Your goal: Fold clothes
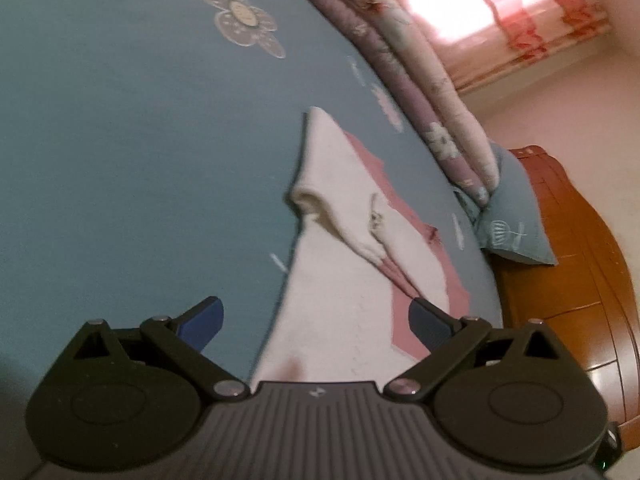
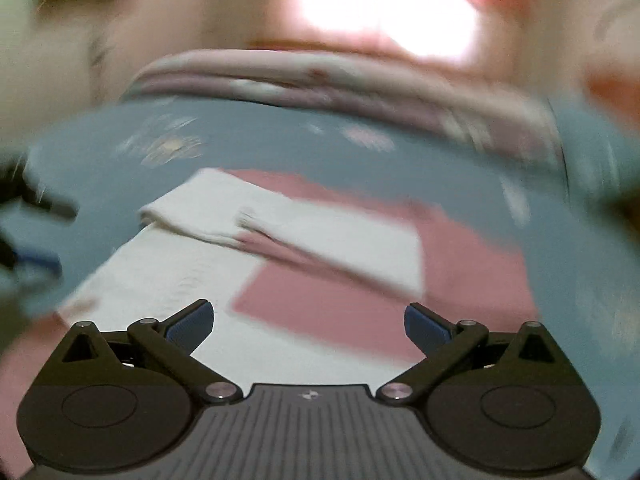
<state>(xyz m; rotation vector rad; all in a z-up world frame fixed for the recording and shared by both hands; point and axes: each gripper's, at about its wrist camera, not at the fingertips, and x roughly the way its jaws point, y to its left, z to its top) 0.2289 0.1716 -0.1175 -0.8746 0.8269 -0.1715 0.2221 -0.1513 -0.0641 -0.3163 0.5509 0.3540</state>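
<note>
Left wrist view looks down along the left gripper (image 1: 314, 322), whose blue-padded fingers (image 1: 202, 322) stand spread wide with nothing pinched between them. Below and ahead of it a white and pink garment (image 1: 344, 264) lies flat on the blue bed sheet (image 1: 140, 152), near the edge of the bed that carries a rolled floral quilt (image 1: 404, 80). The white fabric is doubled over the pink, and one white sleeve (image 1: 340, 208) is folded across the body of the garment, its cuff pointing toward the gripper. A blue pillow (image 1: 512, 216) sits at the corner of the bed beside the wooden headboard (image 1: 580, 264), and a pink curtain (image 1: 520, 12) glows with light behind the quilt. A large embroidered flower (image 1: 244, 18) marks the sheet well apart from the garment.

Right wrist view is strongly blurred. The right gripper (image 2: 308, 322) also has its fingers (image 2: 190, 326) spread as far as they go, holding nothing, above the same garment (image 2: 280, 264), white on one side and pink on the other, with the folded sleeve (image 2: 224, 216) lying across it. At the picture's left border a dark shape with a blue pad (image 2: 36, 258) shows, too smeared to read clearly.
</note>
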